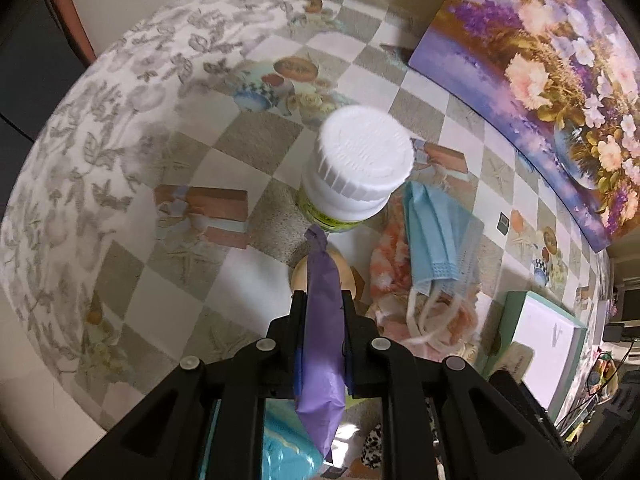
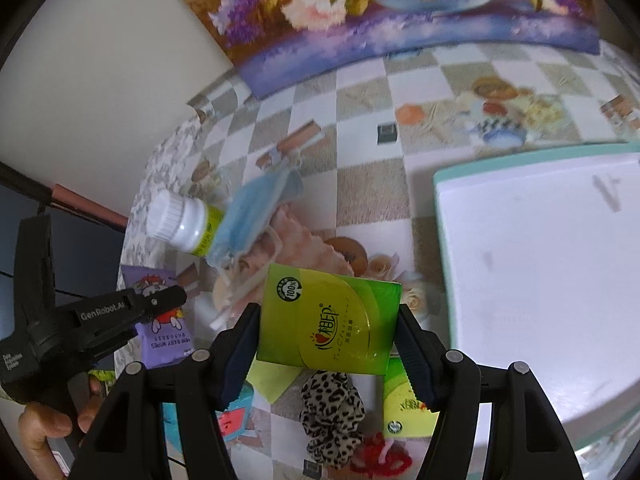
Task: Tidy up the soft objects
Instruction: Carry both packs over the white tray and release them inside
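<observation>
My left gripper (image 1: 322,300) is shut on a purple pack of baby wipes (image 1: 320,332), held edge-on above the table. From the right wrist view the same pack (image 2: 162,326) hangs in the left gripper (image 2: 176,298) at the left. A green tissue pack (image 2: 328,320) sits between the pads of my right gripper (image 2: 327,312), which press on both its sides and hold it clear of the table. Below lie a blue face mask (image 1: 436,236) on a peach fluffy cloth (image 1: 386,260), a leopard-print scrunchie (image 2: 332,412) and a red scrunchie (image 2: 380,460).
A white-capped bottle (image 1: 356,160) stands beside the mask on the chequered tablecloth (image 1: 200,152). A white box with a mint rim (image 2: 540,280) fills the right side. A floral painting (image 1: 540,80) leans at the back. A second green pack (image 2: 404,404) lies under my right gripper.
</observation>
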### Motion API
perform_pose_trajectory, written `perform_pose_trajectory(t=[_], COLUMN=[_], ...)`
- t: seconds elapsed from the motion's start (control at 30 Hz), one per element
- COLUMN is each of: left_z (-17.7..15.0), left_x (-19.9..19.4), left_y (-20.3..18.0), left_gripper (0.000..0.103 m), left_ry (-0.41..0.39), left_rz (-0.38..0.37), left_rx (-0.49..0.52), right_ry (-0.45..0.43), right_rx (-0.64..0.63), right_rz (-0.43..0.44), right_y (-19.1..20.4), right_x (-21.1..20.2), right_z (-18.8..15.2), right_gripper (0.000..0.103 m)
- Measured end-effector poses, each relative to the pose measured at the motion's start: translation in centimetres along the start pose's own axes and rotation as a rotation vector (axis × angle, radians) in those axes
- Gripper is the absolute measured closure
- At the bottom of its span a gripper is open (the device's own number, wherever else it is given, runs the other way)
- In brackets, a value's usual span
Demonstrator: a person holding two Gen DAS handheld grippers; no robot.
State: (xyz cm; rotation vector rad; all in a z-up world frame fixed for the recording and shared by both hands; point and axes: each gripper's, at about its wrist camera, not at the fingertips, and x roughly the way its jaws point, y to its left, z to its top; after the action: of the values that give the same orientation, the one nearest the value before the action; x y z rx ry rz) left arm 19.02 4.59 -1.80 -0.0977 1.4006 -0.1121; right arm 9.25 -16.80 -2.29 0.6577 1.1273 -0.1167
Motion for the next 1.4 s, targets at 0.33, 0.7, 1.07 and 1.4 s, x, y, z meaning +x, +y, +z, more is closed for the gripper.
perform_pose_trajectory(t=[0.33, 0.7, 1.07, 1.4], left_z=[-0.4, -3.1, -7.6, -10.5], left_x=[-5.1, -5.2, -0.9, 3.9], left_y=[-2.4, -10.6, -19.6, -24.5], left_gripper=[0.088, 0.088, 0.087, 0.087], left_ry=[-0.065, -0.053, 0.030, 0.110], left_rz=[0.022, -0.013, -0.109, -0.219], left_rx=[0.020, 0.152, 0.305, 0.333], right_ry=[-0.070, -0.113, -0.121, -0.127], right_rx=[0.014, 0.117, 0.306, 0.382], right_rz=[-0.079, -0.260, -0.352, -0.423], right_y=[-1.8, -9.1, -18.0, -23.1], right_x=[-4.5, -6.7, -8.5, -9.6], right_z=[0.7, 1.8, 2.4, 2.6], right_gripper=[0.034, 0.034, 0.034, 0.034])
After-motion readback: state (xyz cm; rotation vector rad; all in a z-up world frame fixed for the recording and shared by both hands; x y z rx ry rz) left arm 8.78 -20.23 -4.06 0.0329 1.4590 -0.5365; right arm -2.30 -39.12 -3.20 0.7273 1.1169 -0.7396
